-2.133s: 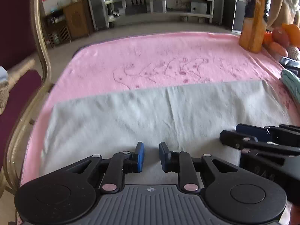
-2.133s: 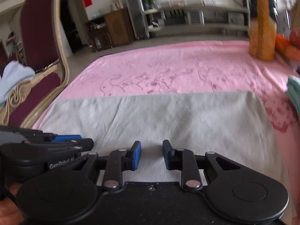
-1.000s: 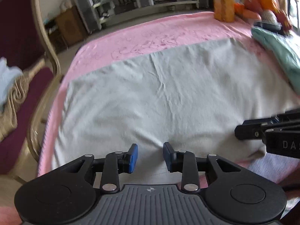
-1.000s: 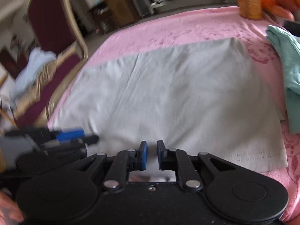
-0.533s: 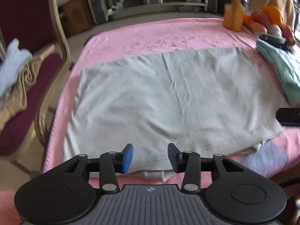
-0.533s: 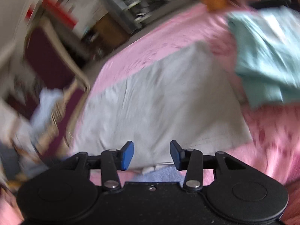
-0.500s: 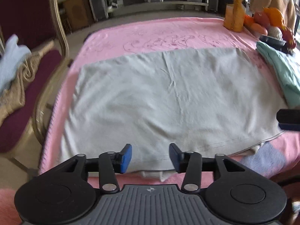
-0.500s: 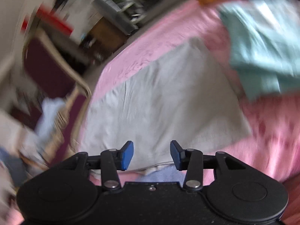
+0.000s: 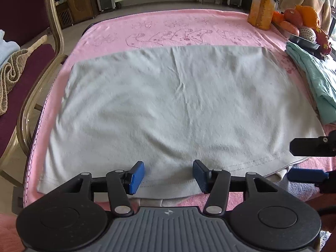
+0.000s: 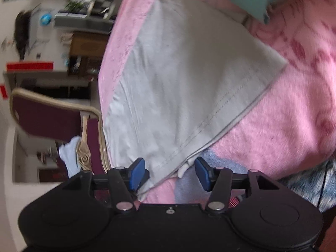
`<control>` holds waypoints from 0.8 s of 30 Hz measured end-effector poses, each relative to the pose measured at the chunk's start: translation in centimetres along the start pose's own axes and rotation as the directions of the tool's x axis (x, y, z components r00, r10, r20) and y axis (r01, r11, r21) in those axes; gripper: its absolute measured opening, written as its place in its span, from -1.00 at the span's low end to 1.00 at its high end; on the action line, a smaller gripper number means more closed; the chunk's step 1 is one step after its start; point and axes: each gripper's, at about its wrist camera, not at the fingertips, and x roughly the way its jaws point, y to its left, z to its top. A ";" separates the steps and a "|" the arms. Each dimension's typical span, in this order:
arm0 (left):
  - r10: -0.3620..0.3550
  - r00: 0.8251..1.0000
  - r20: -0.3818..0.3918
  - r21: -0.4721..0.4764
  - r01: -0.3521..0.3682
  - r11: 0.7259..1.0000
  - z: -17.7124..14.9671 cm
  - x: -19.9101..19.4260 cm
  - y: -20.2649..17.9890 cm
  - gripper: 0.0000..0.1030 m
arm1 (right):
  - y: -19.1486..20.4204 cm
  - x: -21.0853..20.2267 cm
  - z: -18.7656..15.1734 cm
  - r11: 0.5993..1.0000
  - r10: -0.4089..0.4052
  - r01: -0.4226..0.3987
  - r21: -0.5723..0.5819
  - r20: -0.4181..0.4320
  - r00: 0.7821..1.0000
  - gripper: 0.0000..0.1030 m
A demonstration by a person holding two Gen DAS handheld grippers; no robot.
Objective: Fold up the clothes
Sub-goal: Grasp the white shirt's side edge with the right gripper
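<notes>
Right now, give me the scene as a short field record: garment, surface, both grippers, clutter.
garment: grey shirt, folded flat, stitched hem at the near edge
surface: pink blanket under it
left gripper: jaws opening, over the near hem, pads not pressing the cloth
right gripper: jaws opening, rolled sideways at the shirt's near right corner, nothing gripped
right side: teal garment, beside the shirt
far right: fruit bowl
left: chair with cloths on the seat
</notes>
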 end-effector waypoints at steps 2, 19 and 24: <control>-0.006 1.000 -0.004 -0.012 0.005 1.000 0.1 0.1 0.2 0.06 | 0.0 0.4 -0.4 0.999 0.007 -0.007 0.047 0.010 1.000 0.09; -0.003 1.000 -0.009 -0.019 0.002 1.000 0.2 0.2 0.4 0.16 | -1.3 2.5 -0.3 0.996 0.082 -0.087 0.023 0.182 0.980 -0.13; 0.002 1.000 -0.008 -0.016 -0.002 1.000 0.1 0.2 0.4 0.21 | -1.6 1.8 0.1 0.992 0.083 -0.109 0.063 0.328 0.941 -0.22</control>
